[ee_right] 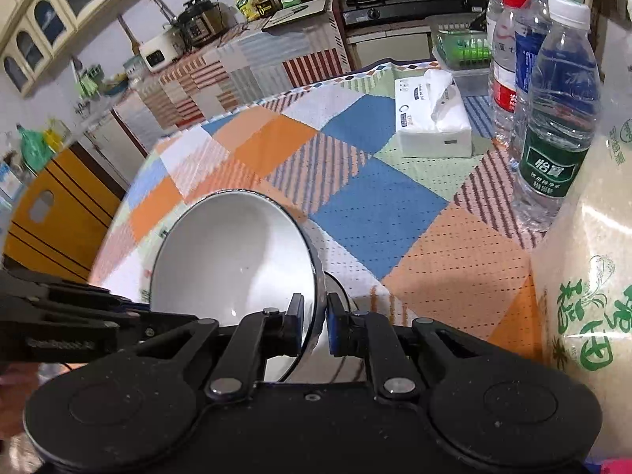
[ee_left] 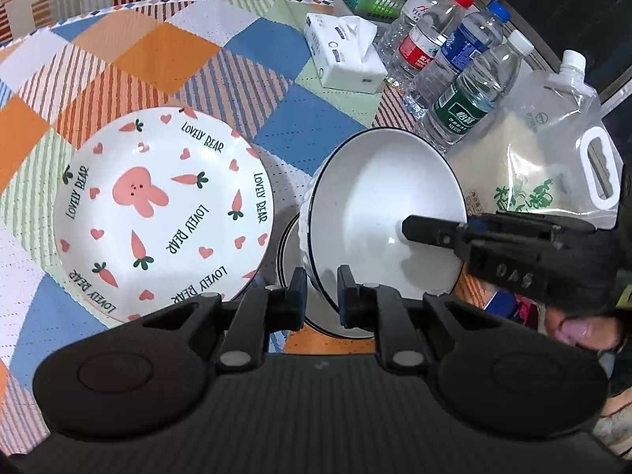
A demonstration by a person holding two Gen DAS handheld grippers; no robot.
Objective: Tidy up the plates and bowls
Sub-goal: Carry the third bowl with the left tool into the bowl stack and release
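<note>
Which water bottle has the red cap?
The water bottle with the red label, second from the back of the row. Its cap is red; one neighbour's is blue, the others' white.

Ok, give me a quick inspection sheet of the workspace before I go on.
Surface: patchwork tablecloth covers the table.
Job's things: white bowl tilted on edge, gripped from both sides; another bowl partly hidden behind it; carrot-print plate lying flat beside them.
Clutter: tissue pack, water bottles, rice bag, green basket.
Grippers: left gripper and right gripper both shut on the white bowl's rim.
Cables: nothing seen.
Surroundings: kitchen counter with rice cooker, oil bottles, stove.
</note>
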